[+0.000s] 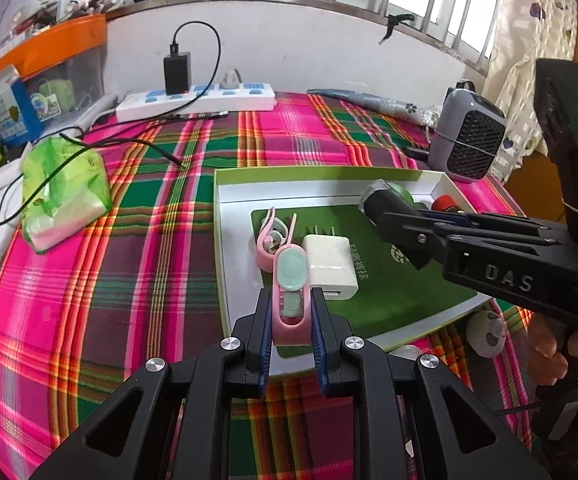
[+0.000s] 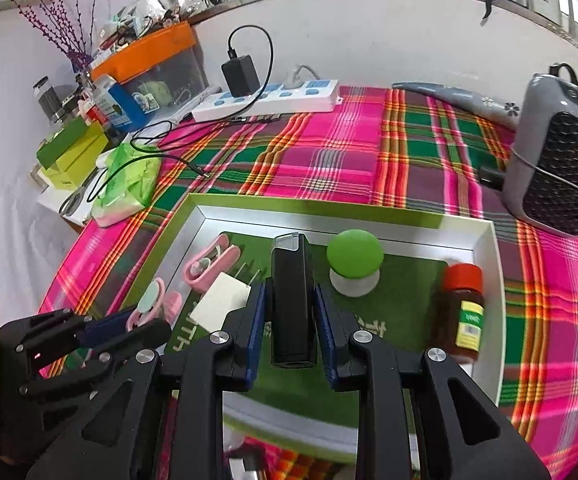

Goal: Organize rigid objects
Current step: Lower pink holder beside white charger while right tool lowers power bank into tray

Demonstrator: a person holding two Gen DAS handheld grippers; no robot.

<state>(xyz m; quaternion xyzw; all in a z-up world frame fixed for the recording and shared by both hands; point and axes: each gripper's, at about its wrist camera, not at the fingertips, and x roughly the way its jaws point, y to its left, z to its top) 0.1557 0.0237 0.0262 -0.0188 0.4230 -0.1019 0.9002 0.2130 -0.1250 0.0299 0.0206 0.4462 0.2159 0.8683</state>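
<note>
My left gripper is shut on a pink clip with a mint pad, held over the near left edge of the green-lined tray. My right gripper is shut on a black rectangular device, held above the tray. In the tray lie another pink clip, a white charger plug, a green mushroom-shaped holder and a red-capped jar. The right gripper also shows in the left wrist view, and the left gripper shows in the right wrist view.
A plaid cloth covers the table. A white power strip with a black adapter lies at the back. A green plastic bag sits left. A grey heater stands right. Boxes and clutter crowd the far left.
</note>
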